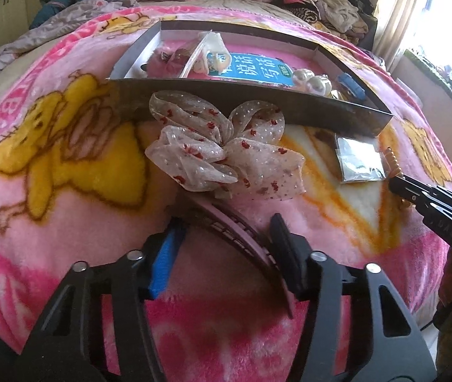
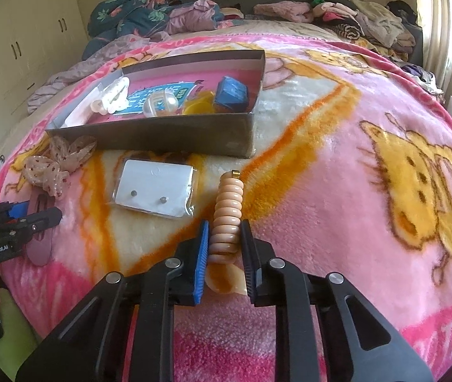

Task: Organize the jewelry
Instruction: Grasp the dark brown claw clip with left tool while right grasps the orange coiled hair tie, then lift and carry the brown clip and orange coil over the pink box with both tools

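Note:
A pink hair clip (image 1: 242, 232) with a sheer spotted bow (image 1: 222, 149) lies on the pink blanket before the grey box (image 1: 257, 102). My left gripper (image 1: 226, 226) is open, its fingers on either side of the clip's bar. In the right wrist view my right gripper (image 2: 226, 232) has closed on a peach beaded bracelet (image 2: 227, 210) lying on the blanket. A bagged earring card (image 2: 154, 191) lies left of it. The box (image 2: 162, 133) holds a blue case (image 2: 230, 94), a clear ball (image 2: 159, 102), white clips and a booklet. The bow also shows at the left in that view (image 2: 57, 162).
The blanket (image 2: 337, 159) covers a bed. Piles of clothes (image 2: 353, 16) and a dark floral quilt (image 2: 130, 12) lie along the far side. Cupboards (image 2: 19, 41) stand at the left, a bright window at the right. Pearl earrings (image 1: 308, 79) sit in the box.

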### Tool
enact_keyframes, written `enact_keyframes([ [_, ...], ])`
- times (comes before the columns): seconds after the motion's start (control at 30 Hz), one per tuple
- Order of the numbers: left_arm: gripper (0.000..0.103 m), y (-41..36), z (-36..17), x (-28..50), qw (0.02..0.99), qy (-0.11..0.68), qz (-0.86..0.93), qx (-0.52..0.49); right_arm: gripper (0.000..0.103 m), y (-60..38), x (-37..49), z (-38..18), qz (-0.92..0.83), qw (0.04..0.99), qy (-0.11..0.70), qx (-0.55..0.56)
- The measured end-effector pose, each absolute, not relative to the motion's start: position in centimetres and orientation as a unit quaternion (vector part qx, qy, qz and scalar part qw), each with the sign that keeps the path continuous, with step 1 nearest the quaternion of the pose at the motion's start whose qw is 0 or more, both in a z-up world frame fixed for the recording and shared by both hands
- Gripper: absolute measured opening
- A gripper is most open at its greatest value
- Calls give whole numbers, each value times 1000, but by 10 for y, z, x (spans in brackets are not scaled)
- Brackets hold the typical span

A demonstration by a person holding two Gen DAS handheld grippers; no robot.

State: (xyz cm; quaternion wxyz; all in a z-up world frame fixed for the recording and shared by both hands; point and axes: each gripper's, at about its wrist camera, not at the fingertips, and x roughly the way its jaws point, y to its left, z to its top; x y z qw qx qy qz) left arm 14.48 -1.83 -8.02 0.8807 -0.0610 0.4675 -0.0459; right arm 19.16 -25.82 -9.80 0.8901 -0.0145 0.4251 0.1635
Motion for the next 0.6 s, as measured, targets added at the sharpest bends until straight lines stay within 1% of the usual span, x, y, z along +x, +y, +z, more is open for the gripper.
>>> enact_keyframes([
  [0.03,38,-18,-80,144,881,467,-48,-62,18,-259,191,-97,163,890,425,-15],
  [0.07,32,-17,-79,142,880,467,-53,-63,18,-260,189,-97,162,890,425,-14],
  [0.1,27,-17,-79,141,880,468,-57,-64,18,-262,188,-96,161,891,425,-14],
  [0.13,26,-16,-79,139,879,468,-60,-64,18,-262,187,-95,161,891,424,-13],
  [0.2,19,-16,-79,137,878,470,-65,-65,18,-263,186,-94,160,892,424,-13],
  [0.3,12,-13,-79,134,876,472,-68,-72,18,-264,183,-91,161,892,421,-12],
  [0.5,6,-3,-76,127,874,473,-72,-87,18,-256,174,-79,175,895,410,-16],
  [0.6,6,4,-75,123,872,474,-72,-92,18,-249,169,-72,184,896,404,-19],
])
